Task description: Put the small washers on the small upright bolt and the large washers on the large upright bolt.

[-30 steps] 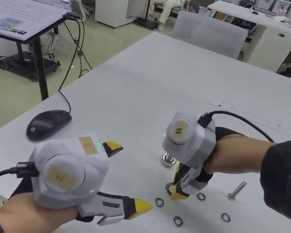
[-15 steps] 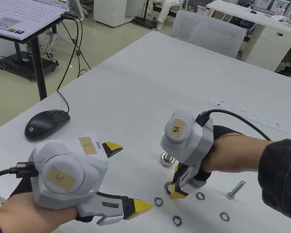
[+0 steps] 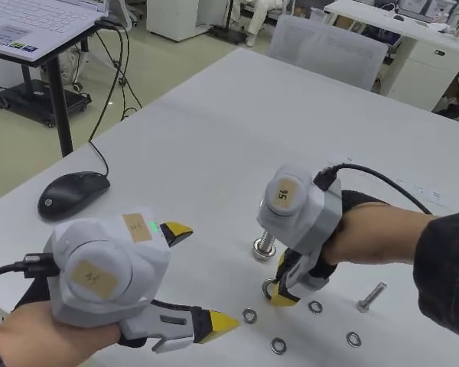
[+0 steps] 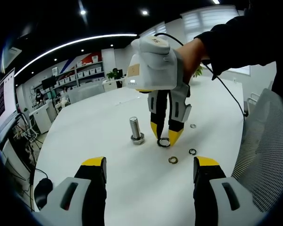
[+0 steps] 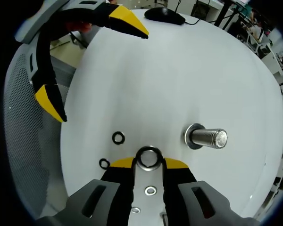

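- Currently the right gripper (image 3: 279,297) is nearly closed, pinching a large washer (image 5: 149,157) by its rim between the yellow tips. It sits low at the desk (image 3: 214,138), just beside the large upright bolt (image 3: 265,246) and not yet over it. Whether the ring touches the desk I cannot tell.
- Meanwhile the left gripper (image 3: 199,277) hovers wide open with nothing in it, well apart from the bolt.
- Risk: the washer is a thin, smooth metal ring held at two edge points. I judge it could pivot or slip out on the lift and roll among the others.
- Risk: the bolt is a threaded steel shaft standing on its wide head, apparently unfixed. A washer arriving tilted could snag the threads or tip it over.
- Small washers (image 3: 249,315) lie loose on the glossy white desk near the right gripper. Flat and thin, they look awkward to pick up.
- A smaller bolt (image 3: 371,297) lies on its side, so the small washers have no upright post at present.
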`<control>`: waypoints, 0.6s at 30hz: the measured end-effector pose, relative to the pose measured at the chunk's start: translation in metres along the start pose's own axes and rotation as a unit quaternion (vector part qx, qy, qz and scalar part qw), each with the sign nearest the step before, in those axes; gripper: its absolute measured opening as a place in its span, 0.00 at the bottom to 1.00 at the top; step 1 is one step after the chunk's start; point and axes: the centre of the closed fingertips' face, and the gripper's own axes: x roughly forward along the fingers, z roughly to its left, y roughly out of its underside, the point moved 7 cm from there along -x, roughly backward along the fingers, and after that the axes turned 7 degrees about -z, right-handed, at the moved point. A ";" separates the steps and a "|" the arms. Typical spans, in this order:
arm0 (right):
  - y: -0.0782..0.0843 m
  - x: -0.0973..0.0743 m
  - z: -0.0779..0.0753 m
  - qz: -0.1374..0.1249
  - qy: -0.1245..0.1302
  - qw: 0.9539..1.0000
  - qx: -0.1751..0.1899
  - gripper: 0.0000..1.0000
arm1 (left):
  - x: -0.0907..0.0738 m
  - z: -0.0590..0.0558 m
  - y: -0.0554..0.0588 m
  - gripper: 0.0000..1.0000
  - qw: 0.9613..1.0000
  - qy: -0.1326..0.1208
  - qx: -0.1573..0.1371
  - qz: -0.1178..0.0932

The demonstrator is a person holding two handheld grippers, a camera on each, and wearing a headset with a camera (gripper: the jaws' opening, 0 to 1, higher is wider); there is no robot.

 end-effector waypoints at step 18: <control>-0.002 -0.046 -0.006 -0.015 0.028 0.999 0.005 0.23 | 0.001 0.000 -0.002 0.75 1.000 0.006 0.002 -0.005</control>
